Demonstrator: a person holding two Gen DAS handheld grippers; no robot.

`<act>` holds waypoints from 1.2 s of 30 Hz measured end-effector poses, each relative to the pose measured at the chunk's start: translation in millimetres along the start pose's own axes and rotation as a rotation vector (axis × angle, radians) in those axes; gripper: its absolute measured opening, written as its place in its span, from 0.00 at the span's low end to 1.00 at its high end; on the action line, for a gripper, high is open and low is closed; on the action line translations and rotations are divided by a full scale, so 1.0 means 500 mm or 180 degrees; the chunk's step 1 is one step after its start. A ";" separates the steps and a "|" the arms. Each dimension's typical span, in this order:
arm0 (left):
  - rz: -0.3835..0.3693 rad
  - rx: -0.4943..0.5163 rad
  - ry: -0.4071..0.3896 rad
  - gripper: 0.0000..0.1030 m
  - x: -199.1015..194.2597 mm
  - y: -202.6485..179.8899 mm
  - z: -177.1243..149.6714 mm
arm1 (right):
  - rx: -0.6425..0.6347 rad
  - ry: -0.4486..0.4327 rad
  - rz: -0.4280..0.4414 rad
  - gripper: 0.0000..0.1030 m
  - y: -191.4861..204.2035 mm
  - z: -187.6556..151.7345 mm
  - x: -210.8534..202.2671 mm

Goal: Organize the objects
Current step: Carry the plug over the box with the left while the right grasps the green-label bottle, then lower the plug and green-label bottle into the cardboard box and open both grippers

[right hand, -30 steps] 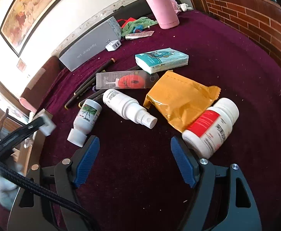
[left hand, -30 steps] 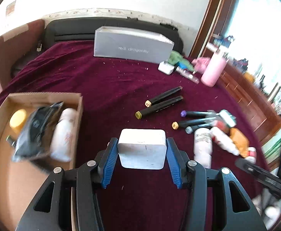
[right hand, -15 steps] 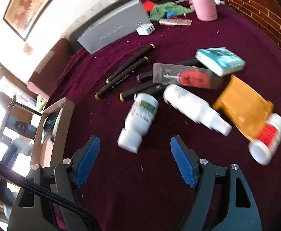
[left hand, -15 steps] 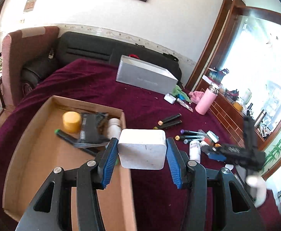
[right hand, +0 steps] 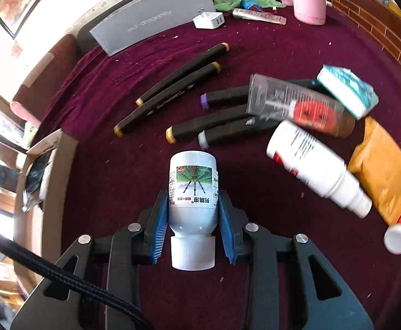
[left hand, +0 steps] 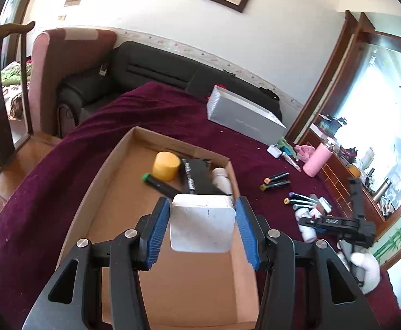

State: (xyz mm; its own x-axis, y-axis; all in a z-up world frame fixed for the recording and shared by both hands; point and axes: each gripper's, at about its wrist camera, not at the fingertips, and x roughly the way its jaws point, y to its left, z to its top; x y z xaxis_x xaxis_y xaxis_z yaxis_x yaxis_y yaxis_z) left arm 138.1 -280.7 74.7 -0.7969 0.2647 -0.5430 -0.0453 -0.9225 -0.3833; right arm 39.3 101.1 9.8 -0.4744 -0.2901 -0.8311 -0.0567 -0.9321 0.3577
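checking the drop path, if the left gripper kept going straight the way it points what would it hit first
Probably the black packet and white bottle at the far end of the cardboard box. The left gripper holds a white block above the box; depth is unclear.

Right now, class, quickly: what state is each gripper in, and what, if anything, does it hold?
Left gripper: closed on the white box, over the cardboard box.
Right gripper: jaws just closed onto the white bottle.
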 end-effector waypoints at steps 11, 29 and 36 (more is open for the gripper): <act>0.0331 0.0045 -0.0113 0.42 -0.022 0.048 0.047 | -0.0367 0.0069 0.1042 0.32 0.144 -0.022 -0.073; 0.0451 -0.0085 0.0738 0.42 0.274 0.146 0.171 | -0.0862 0.0947 0.1586 0.32 0.438 -0.084 0.118; 0.0484 0.0009 0.0834 0.42 0.314 0.141 0.181 | -0.1009 0.1023 0.1451 0.32 0.486 -0.089 0.167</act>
State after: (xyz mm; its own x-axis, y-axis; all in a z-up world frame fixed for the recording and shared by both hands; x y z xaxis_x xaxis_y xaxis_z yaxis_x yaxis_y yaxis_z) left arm -44.5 -329.8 30.2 -0.6122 0.1866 -0.7684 0.0606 -0.9578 -0.2808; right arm 25.0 -158.9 8.6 -0.0997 -0.6770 -0.7292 0.3745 -0.7045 0.6028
